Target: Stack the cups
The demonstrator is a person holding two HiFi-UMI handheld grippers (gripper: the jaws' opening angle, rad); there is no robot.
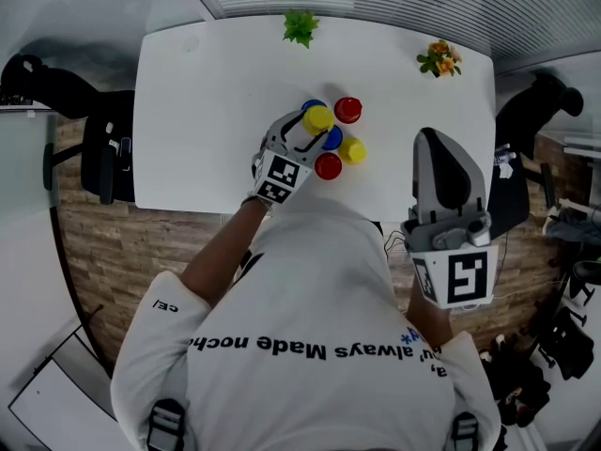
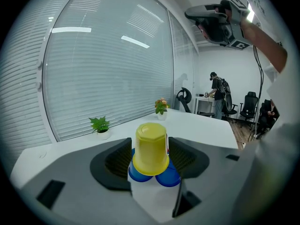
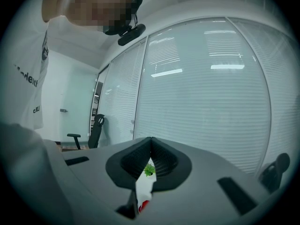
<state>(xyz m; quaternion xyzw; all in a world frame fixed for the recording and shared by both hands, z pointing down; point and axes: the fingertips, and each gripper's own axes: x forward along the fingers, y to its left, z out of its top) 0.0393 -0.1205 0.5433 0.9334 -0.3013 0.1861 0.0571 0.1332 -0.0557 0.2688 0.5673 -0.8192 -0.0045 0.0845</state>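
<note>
Your left gripper (image 1: 314, 128) is pinching the yellow cup (image 2: 151, 146), with a ribbed pad against each side of its wall. The cup is plain, glossy yellow plastic with a faceted, flat closed base and a body that flares out to a wider rim. It is upside down: the base points up and the open mouth points down at the desk (image 1: 207, 111), so its long axis stands roughly upright, crosswise to your jaws. It sits directly over two blue cups (image 2: 139, 173), which stand side by side and touching; from the left gripper view its rim overlaps both, but you cannot tell whether it rests on them.

This cluster is near the middle of the white desk, toward your edge. Just beside it are two red cups (image 1: 347, 110), one on the far side and one nearer you, and a second yellow cup (image 1: 352, 150) between them on the right.

Your right gripper (image 3: 150, 159) is well apart from the cups, off the desk's near right edge, with its jaws pressed together on nothing.
</note>
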